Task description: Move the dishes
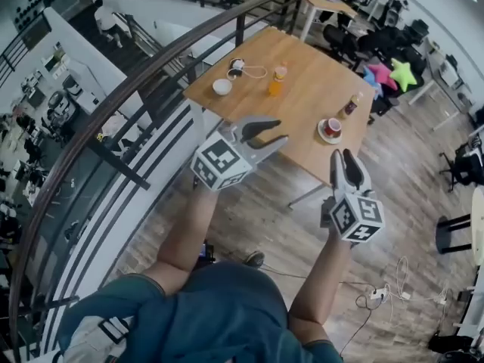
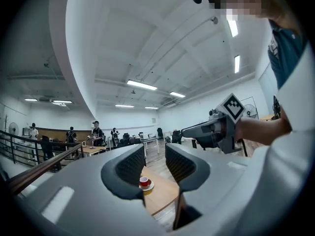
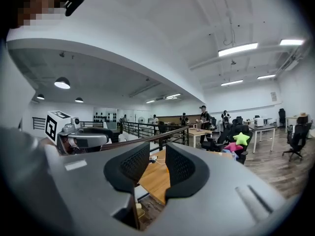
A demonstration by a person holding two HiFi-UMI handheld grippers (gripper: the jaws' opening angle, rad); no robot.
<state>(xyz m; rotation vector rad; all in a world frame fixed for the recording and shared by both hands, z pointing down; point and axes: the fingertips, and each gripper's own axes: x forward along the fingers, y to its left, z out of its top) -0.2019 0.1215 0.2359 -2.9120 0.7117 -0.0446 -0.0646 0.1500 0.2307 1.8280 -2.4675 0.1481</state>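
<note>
The left gripper (image 1: 270, 132) and right gripper (image 1: 342, 157) hang short of the wooden table (image 1: 302, 89), jaws slightly apart, empty. A red cup (image 1: 332, 127) on its saucer (image 1: 323, 134) sits near the table's right edge, and a white bowl (image 1: 221, 87) at its left.

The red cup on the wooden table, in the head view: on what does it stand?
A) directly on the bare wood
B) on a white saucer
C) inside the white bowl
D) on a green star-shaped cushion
B: the red cup sits on a white saucer near the right edge of the table, well apart from the white bowl.
</note>
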